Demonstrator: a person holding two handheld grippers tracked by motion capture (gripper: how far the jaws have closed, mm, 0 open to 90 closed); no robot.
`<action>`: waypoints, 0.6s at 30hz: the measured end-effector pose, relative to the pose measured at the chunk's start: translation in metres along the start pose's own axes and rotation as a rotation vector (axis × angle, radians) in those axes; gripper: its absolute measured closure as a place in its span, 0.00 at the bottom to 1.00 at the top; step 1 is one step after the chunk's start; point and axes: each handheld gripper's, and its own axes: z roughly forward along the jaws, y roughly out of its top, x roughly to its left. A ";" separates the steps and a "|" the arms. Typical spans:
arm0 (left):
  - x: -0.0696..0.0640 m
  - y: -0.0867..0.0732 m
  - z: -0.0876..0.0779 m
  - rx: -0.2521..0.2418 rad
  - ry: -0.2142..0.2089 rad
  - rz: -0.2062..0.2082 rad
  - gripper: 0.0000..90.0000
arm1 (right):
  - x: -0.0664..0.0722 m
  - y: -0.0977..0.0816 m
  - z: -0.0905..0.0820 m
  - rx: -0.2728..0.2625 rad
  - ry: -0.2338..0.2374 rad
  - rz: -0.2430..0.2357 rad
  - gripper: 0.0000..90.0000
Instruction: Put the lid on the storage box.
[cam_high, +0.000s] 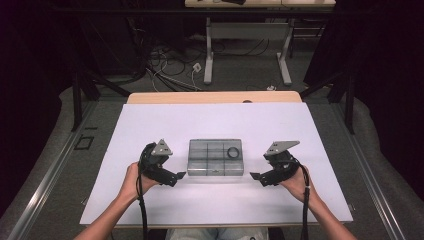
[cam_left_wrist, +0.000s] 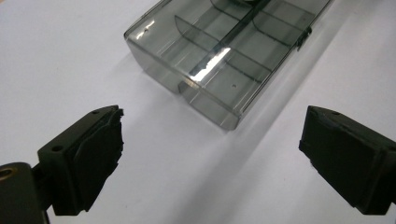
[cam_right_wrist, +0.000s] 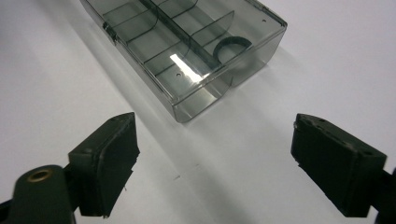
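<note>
Resting on the white table (cam_high: 150, 125), the smoky clear compartment box (cam_high: 215, 157) sits between the two tools, its lid shut and a dark ring (cam_high: 233, 152) lying in one of its far-right cells. Just left of the box, the left gripper (cam_high: 181, 174) stands released, jaws spread wide with nothing between them; the box's near corner lies ahead of them, apart from both pads. Just right of the box, the right gripper (cam_high: 254, 176) is likewise released, jaws wide and empty, the box ahead and untouched, the ring (cam_right_wrist: 232, 47) visible through its wall
</note>
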 end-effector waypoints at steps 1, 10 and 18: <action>0.001 -0.002 -0.001 -0.004 0.010 -0.001 0.05 | -0.001 -0.001 -0.001 0.002 -0.003 0.002 0.14; 0.007 -0.015 -0.014 0.018 0.038 -0.020 0.00 | -0.005 -0.007 -0.008 0.018 -0.018 0.019 0.05; 0.012 -0.030 -0.020 0.030 0.057 -0.046 0.00 | -0.011 -0.017 -0.012 0.043 -0.043 0.029 0.00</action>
